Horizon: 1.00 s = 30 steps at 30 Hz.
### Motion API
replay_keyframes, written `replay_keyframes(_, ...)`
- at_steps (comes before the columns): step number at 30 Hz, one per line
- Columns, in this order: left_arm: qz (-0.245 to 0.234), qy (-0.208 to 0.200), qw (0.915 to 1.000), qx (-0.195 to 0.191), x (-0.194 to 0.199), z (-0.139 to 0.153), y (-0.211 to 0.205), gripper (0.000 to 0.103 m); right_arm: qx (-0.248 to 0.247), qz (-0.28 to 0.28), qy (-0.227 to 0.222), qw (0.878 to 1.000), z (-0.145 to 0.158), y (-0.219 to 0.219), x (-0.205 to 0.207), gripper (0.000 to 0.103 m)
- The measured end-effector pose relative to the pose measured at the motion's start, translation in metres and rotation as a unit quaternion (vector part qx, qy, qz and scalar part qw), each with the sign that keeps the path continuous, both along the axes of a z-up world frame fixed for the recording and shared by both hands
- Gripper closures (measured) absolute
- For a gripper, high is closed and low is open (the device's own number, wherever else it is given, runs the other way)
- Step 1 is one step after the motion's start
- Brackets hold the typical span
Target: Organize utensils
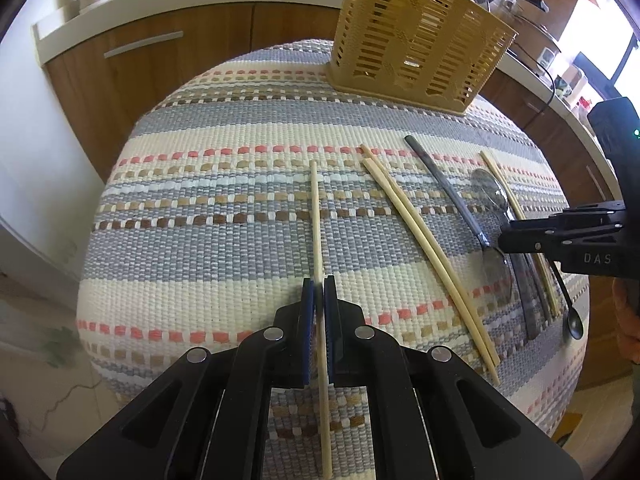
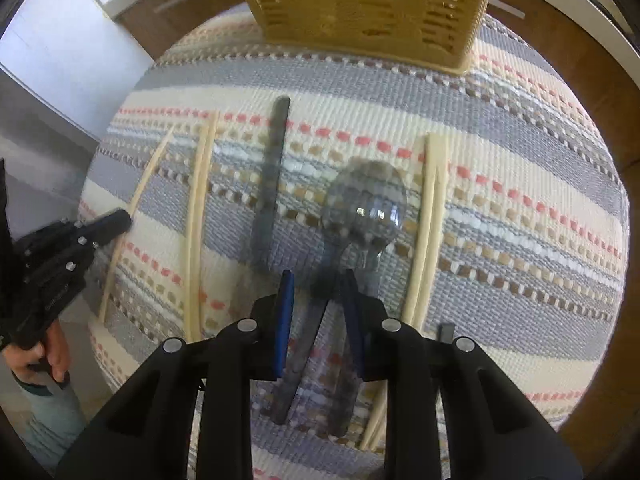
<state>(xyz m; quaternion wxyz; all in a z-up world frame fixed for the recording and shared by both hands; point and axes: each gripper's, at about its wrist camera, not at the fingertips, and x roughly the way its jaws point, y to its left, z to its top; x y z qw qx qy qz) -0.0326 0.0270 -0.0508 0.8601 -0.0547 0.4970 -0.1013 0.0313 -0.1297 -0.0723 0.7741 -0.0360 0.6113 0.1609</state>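
My left gripper is shut on a single pale wooden chopstick that points away over the striped woven mat. A pair of chopsticks, a dark-handled utensil, metal spoons and another chopstick pair lie to the right. My right gripper is open low over the handles of two spoons; a shiny spoon bowl lies just ahead. The tan slotted utensil basket stands at the mat's far edge, and it also shows in the right wrist view.
Wooden cabinets under a white countertop lie behind the mat. Pots and jars stand on the counter at right. A small black spoon lies near the mat's right edge. The mat drops off to the floor at left.
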Motion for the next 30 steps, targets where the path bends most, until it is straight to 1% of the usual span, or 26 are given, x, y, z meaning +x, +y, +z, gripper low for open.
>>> replay_keyframes(2, 0.000, 0.000, 1.0000, -0.002, 0.001, 0.000, 0.000, 0.099, 0.008, -0.016, 0.003, 1.000, -0.001, -0.004, 0.001, 0.081)
replay_keyframes(3, 0.000, 0.001, 1.0000, -0.004, 0.001, 0.000, 0.001, 0.097, 0.003, -0.017, 0.000, 1.000, 0.000, -0.003, 0.001, 0.081)
replay_keyframes(5, -0.005, 0.004, 1.0000, -0.005, 0.002, 0.000, 0.000, 0.093, -0.023, -0.008, -0.010, 1.000, -0.001, 0.006, 0.002, 0.083)
replay_keyframes(6, -0.011, 0.008, 0.9999, 0.000, 0.001, 0.001, -0.002, 0.091, -0.042, -0.005, -0.015, 0.999, -0.001, 0.011, 0.002, 0.089)
replay_keyframes(8, -0.029, 0.016, 0.9994, 0.007, 0.000, 0.002, -0.006, 0.083, -0.069, 0.008, -0.023, 0.997, -0.003, 0.020, 0.001, 0.090)
replay_keyframes(9, -0.037, 0.020, 0.9991, 0.009, 0.000, 0.002, -0.008, 0.076, -0.074, 0.015, -0.024, 0.997, -0.003, 0.022, 0.001, 0.091)
replay_keyframes(10, -0.049, 0.028, 0.9983, 0.016, 0.000, 0.003, -0.012, 0.070, -0.076, 0.017, -0.024, 0.997, -0.004, 0.024, 0.001, 0.091)
replay_keyframes(11, -0.056, 0.032, 0.9975, 0.028, 0.000, 0.003, -0.015, 0.070, -0.077, 0.019, -0.024, 0.997, -0.003, 0.023, 0.001, 0.091)
replay_keyframes(12, -0.069, 0.035, 0.9958, 0.050, 0.001, 0.003, -0.021, 0.070, -0.076, 0.019, -0.025, 0.997, -0.004, 0.023, 0.000, 0.092)
replay_keyframes(13, -0.077, 0.037, 0.9943, 0.065, 0.001, 0.002, -0.025, 0.073, -0.071, 0.017, -0.027, 0.997, -0.004, 0.023, -0.001, 0.093)
replay_keyframes(14, -0.082, 0.037, 0.9916, 0.092, 0.001, 0.002, -0.030, 0.078, -0.068, 0.018, -0.032, 0.997, -0.004, 0.023, -0.002, 0.093)
replay_keyframes(15, -0.083, 0.036, 0.9894, 0.113, 0.001, 0.002, -0.033, 0.088, -0.066, 0.021, -0.038, 0.997, -0.001, 0.017, -0.007, 0.095)
replay_keyframes(16, -0.088, 0.035, 0.9870, 0.130, 0.001, 0.002, -0.036, 0.092, -0.060, 0.026, -0.047, 0.997, 0.003, 0.011, -0.012, 0.101)
replay_keyframes(17, -0.091, 0.035, 0.9864, 0.132, 0.001, 0.002, -0.038, 0.098, -0.053, 0.029, -0.052, 0.997, 0.008, 0.003, -0.019, 0.101)
replay_keyframes(19, -0.086, 0.031, 0.9866, 0.135, 0.001, 0.002, -0.039, 0.099, -0.033, 0.037, -0.064, 0.997, 0.018, -0.004, -0.033, 0.101)
replay_keyframes(21, -0.077, 0.022, 0.9891, 0.124, -0.002, 0.004, -0.038, 0.099, -0.024, 0.049, -0.084, 0.995, 0.029, -0.006, -0.044, 0.101)
replay_keyframes(22, -0.072, 0.005, 0.9928, 0.096, -0.006, 0.010, -0.035, 0.099, -0.020, 0.053, -0.096, 0.994, 0.034, -0.007, -0.048, 0.101)
replay_keyframes(24, -0.059, -0.016, 0.9964, 0.059, -0.009, 0.023, -0.030, 0.099, -0.010, 0.061, -0.123, 0.991, 0.049, -0.010, -0.059, 0.101)
replay_keyframes(25, -0.051, -0.046, 0.9973, 0.025, -0.013, 0.039, -0.026, 0.099, -0.008, 0.061, -0.130, 0.990, 0.054, -0.013, -0.060, 0.101)
replay_keyframes(27, -0.040, -0.091, 0.9949, -0.015, -0.016, 0.066, -0.020, 0.099, 0.009, 0.063, -0.156, 0.986, 0.074, -0.020, -0.066, 0.101)
replay_keyframes(28, -0.035, -0.109, 0.9931, -0.025, -0.017, 0.078, -0.020, 0.099, 0.017, 0.063, -0.172, 0.983, 0.084, -0.023, -0.069, 0.101)
replay_keyframes(29, -0.031, -0.135, 0.9897, -0.036, -0.016, 0.092, -0.022, 0.099, 0.022, 0.062, -0.184, 0.981, 0.092, -0.023, -0.071, 0.101)
replay_keyframes(30, -0.028, -0.173, 0.9832, -0.053, -0.018, 0.112, -0.021, 0.099, 0.033, 0.060, -0.205, 0.976, 0.106, -0.027, -0.074, 0.101)
